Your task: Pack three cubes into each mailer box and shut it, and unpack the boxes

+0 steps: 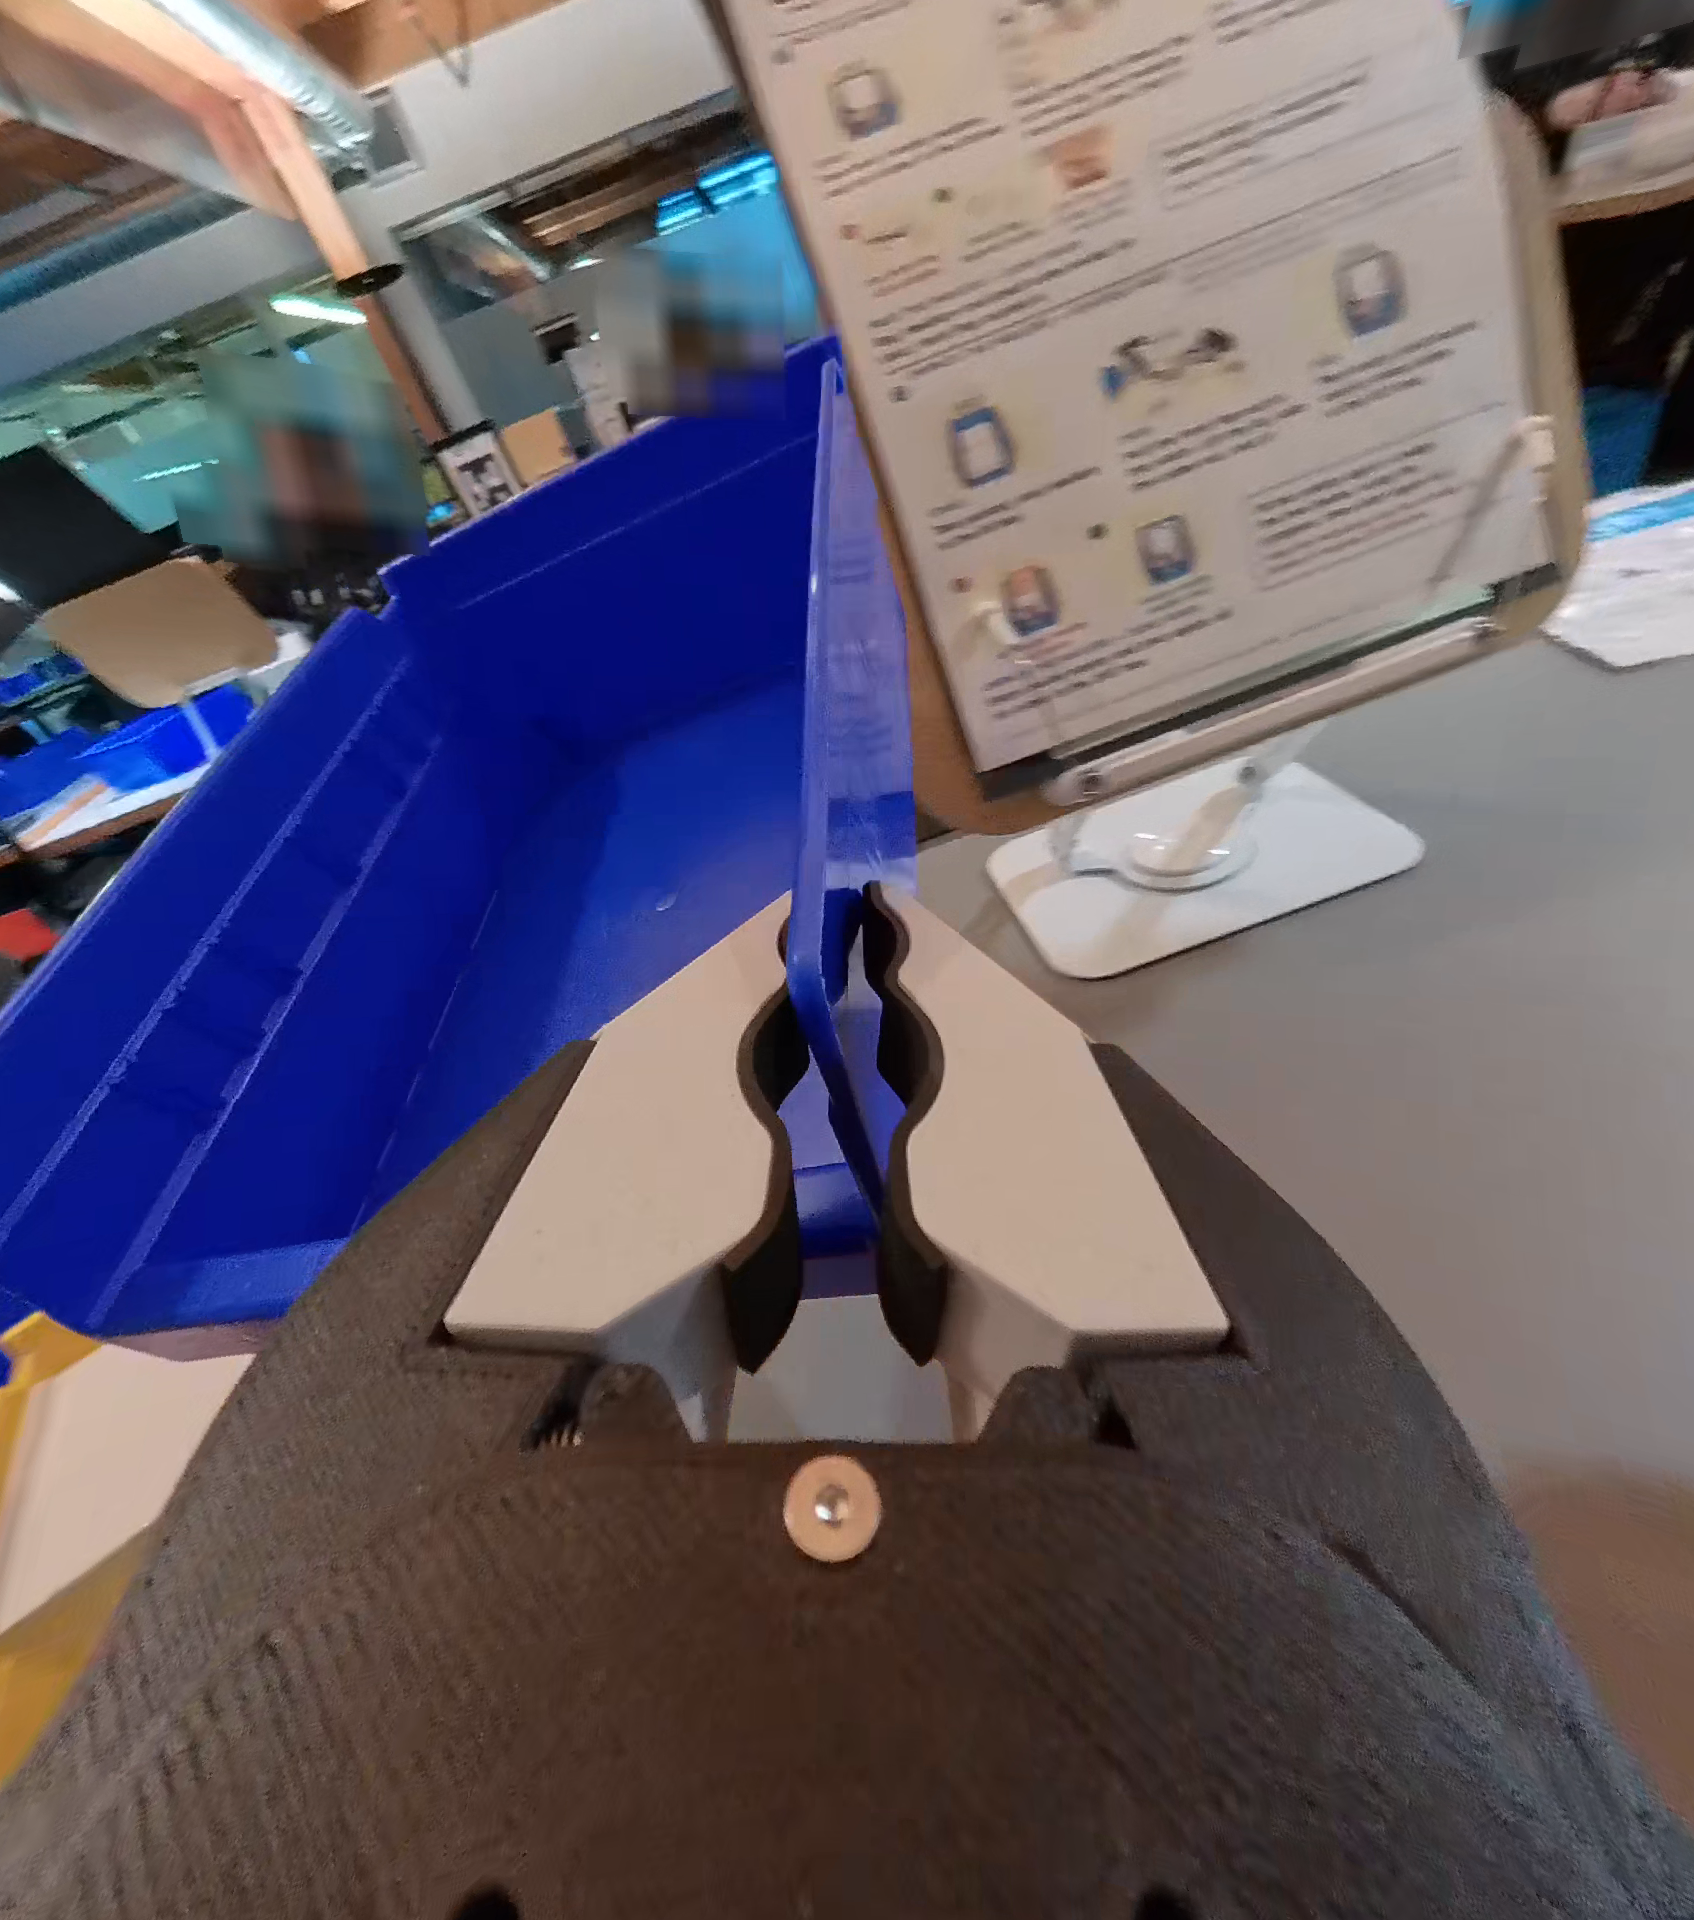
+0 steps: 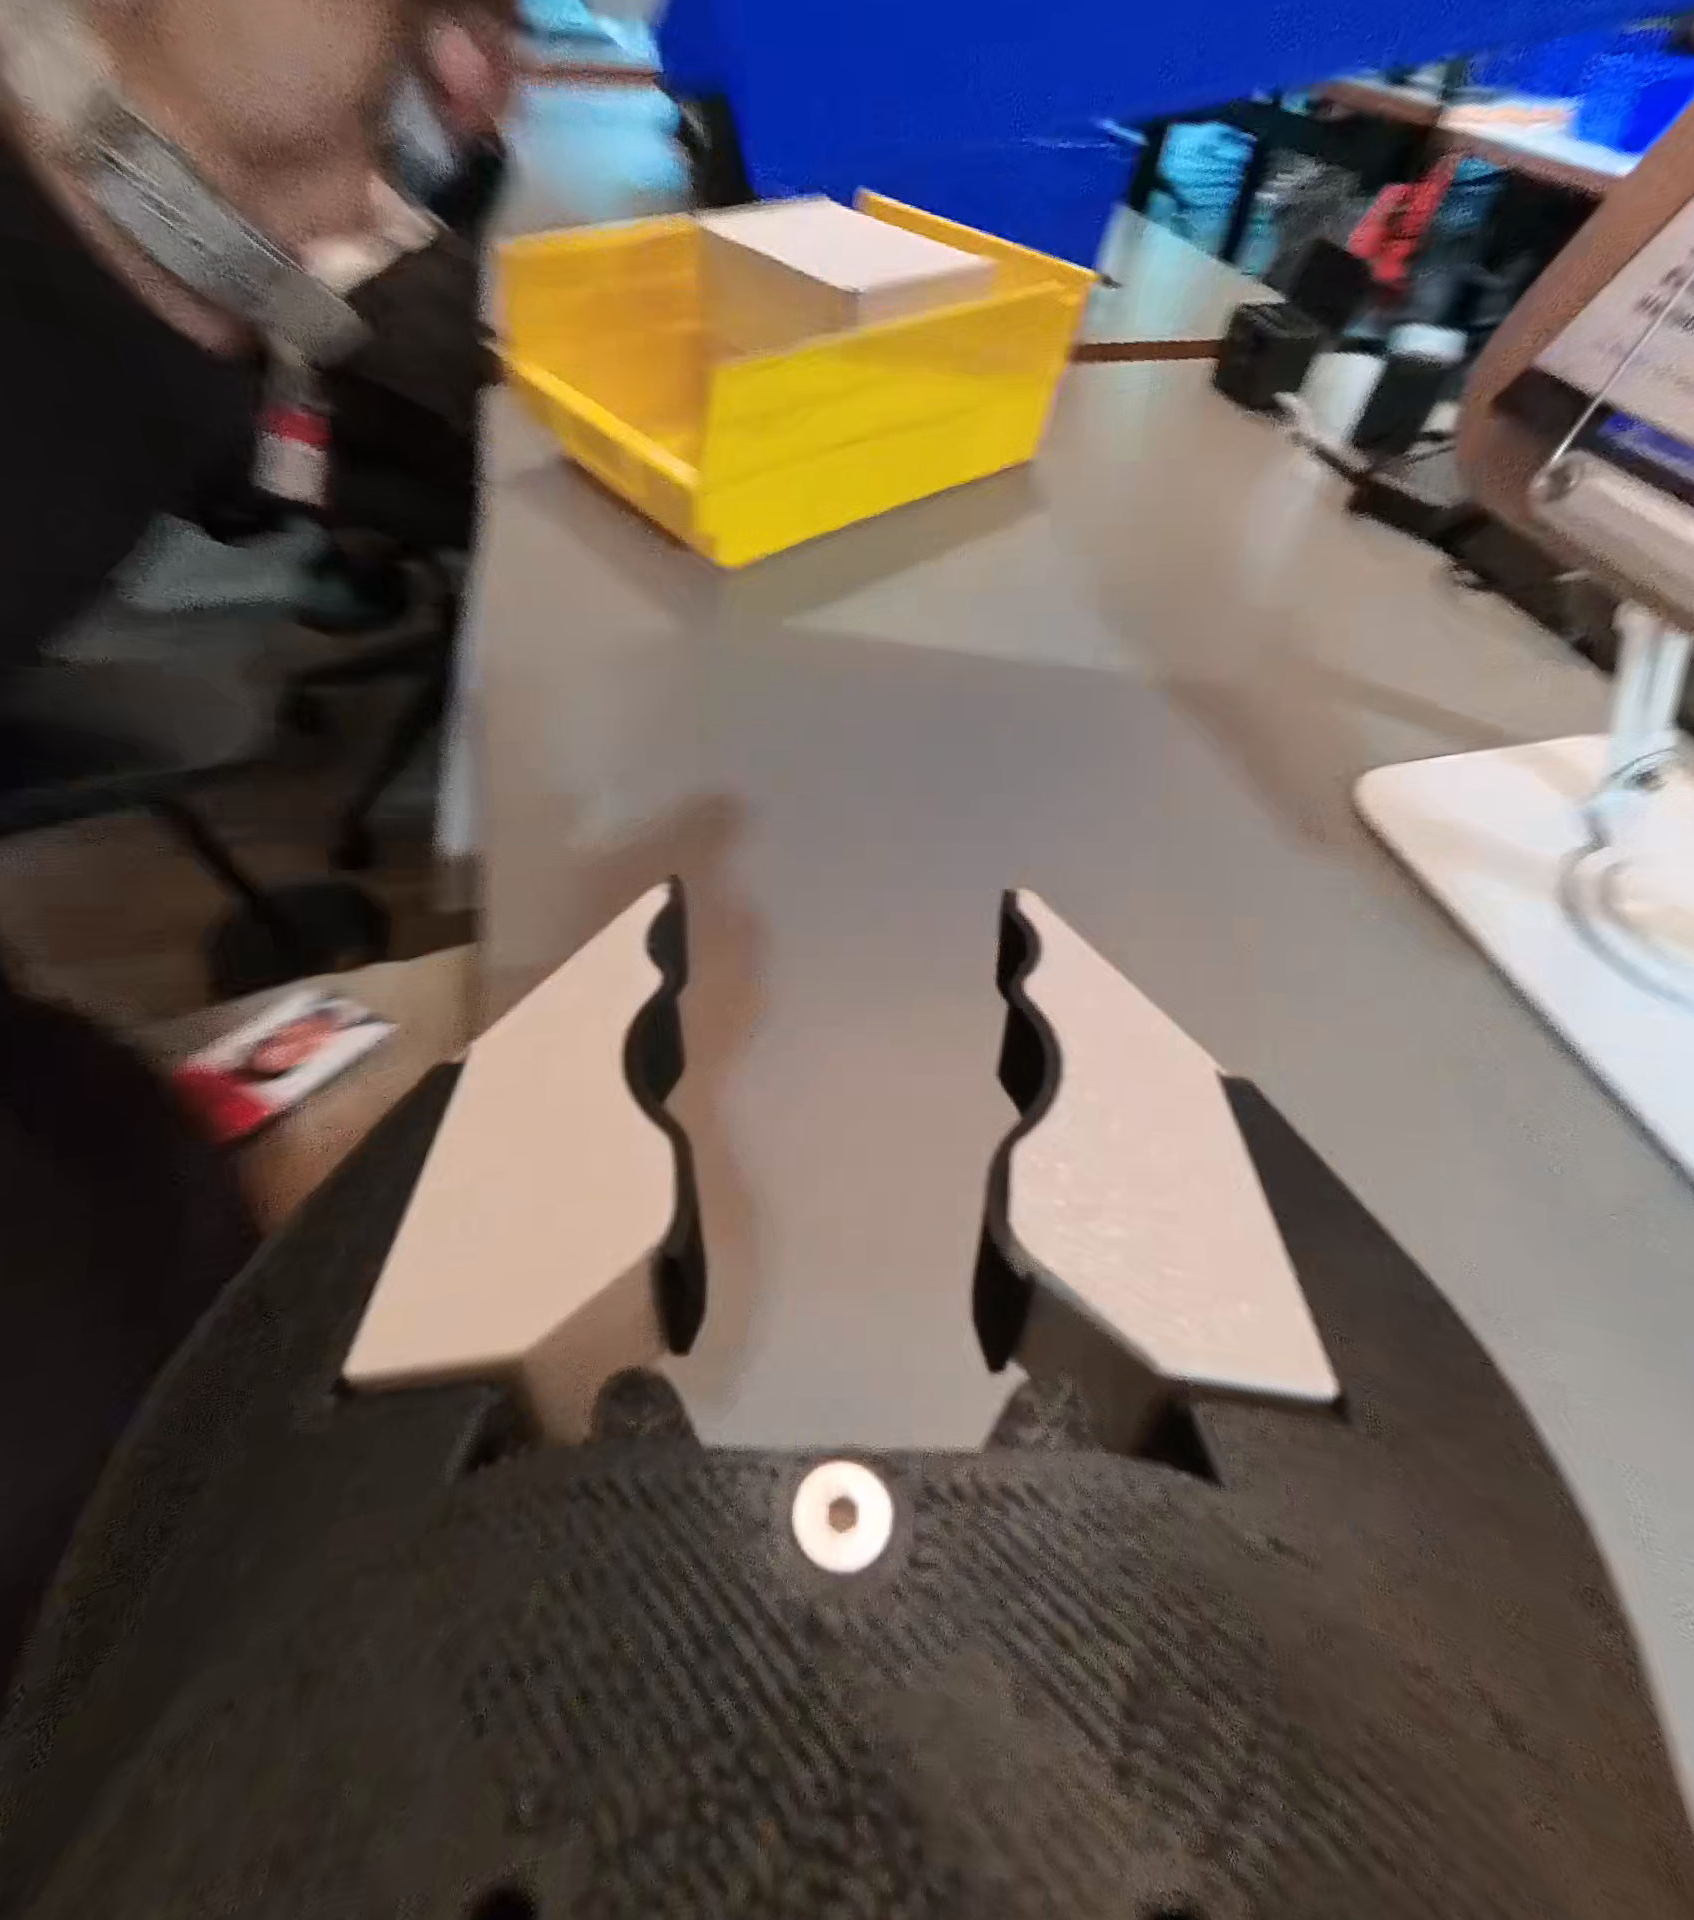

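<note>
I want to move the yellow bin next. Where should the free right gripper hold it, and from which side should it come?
Probably the near long wall's top rim of the yellow bin, approached from above. The wall is thin and upright, so the open right gripper could straddle it, as the left gripper does on the blue bin wall. Keep clear of the white box inside.

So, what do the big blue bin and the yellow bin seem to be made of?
Blue bin: probably moulded plastic, smooth and slightly glossy; its thin wall, ribbed inside, is clamped by the left tongs. Yellow bin: also seems plastic, of even bright colour with a soft sheen, though that view is blurred.
</note>
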Demonstrator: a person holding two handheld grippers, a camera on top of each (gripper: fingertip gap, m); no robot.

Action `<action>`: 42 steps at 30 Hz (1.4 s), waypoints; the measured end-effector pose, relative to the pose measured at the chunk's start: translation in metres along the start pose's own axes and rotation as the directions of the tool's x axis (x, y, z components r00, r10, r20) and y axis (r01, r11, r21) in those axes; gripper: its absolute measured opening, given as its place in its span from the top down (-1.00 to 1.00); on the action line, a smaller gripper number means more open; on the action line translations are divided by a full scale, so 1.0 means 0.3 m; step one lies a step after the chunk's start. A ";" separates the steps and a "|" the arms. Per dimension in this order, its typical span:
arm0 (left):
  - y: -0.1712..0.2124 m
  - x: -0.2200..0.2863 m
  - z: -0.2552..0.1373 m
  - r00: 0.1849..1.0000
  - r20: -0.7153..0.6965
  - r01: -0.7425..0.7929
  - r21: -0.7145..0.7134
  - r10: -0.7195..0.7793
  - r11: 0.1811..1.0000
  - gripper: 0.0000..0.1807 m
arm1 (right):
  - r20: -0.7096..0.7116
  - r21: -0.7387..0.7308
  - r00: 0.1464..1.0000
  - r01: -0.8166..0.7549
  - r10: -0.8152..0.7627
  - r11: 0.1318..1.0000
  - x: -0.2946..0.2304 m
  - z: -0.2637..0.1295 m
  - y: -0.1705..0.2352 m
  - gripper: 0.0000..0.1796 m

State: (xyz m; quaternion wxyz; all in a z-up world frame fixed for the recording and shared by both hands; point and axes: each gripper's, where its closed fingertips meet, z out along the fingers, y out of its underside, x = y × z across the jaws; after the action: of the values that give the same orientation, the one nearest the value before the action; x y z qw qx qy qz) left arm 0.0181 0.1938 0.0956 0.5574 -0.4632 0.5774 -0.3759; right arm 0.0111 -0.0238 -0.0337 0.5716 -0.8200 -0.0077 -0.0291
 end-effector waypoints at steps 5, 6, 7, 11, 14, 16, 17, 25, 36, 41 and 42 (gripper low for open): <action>0.006 0.259 -0.015 0.996 -0.090 -0.004 -0.021 0.002 1.000 0.99 | 0.017 0.125 0.985 -0.173 0.172 0.977 0.057 -0.310 0.081 0.33; 0.014 0.302 -0.031 0.996 -0.086 -0.008 -0.027 0.006 1.000 0.99 | -0.031 0.138 0.979 -0.193 0.199 0.971 0.079 -0.348 0.119 0.33; 0.026 0.345 -0.049 0.996 -0.085 -0.021 -0.042 0.017 0.999 0.99 | -0.077 0.159 0.969 -0.222 0.236 0.962 0.097 -0.383 0.154 0.33; 0.055 0.495 -0.108 0.994 -0.105 -0.040 -0.109 0.028 0.993 1.00 | -0.051 0.244 0.915 -0.376 0.399 0.894 0.079 -0.474 0.212 0.40; 0.068 0.597 -0.136 0.991 -0.132 -0.046 -0.144 0.027 0.988 1.00 | -0.024 0.269 0.881 -0.450 0.473 0.851 0.078 -0.495 0.198 0.42; 0.078 0.675 -0.147 0.985 -0.167 -0.057 -0.151 0.032 0.987 1.00 | -0.007 0.294 0.886 -0.441 0.464 0.848 0.074 -0.502 0.172 0.40; 0.084 0.717 -0.148 0.982 -0.188 -0.063 -0.152 0.033 0.986 0.99 | -0.010 0.299 0.889 -0.434 0.458 0.850 0.075 -0.505 0.169 0.40; 0.135 0.824 -0.146 0.979 -0.175 -0.132 -0.157 0.104 0.979 1.00 | -0.059 0.442 0.839 -0.463 0.540 0.768 0.169 -0.609 0.149 0.44; 0.192 0.977 -0.267 0.930 -0.368 -0.061 -0.162 -0.003 0.985 1.00 | -0.105 0.396 0.849 -0.442 0.518 0.805 0.160 -0.572 0.162 0.43; 0.174 1.163 -0.236 0.870 -0.488 -0.142 -0.118 0.067 0.983 0.98 | -0.186 0.434 0.856 -0.368 0.482 0.822 0.183 -0.616 0.143 0.55; 0.172 1.205 -0.221 0.857 -0.508 -0.161 -0.112 0.083 0.981 0.98 | -0.212 0.461 0.855 -0.339 0.473 0.820 0.195 -0.641 0.134 0.61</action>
State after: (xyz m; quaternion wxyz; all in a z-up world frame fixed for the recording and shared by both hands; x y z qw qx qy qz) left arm -0.0354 -0.1416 -0.0538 0.3747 -0.3529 0.7571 -0.4024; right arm 0.0637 -0.2193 -0.0016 0.7159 -0.6489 0.2555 -0.0341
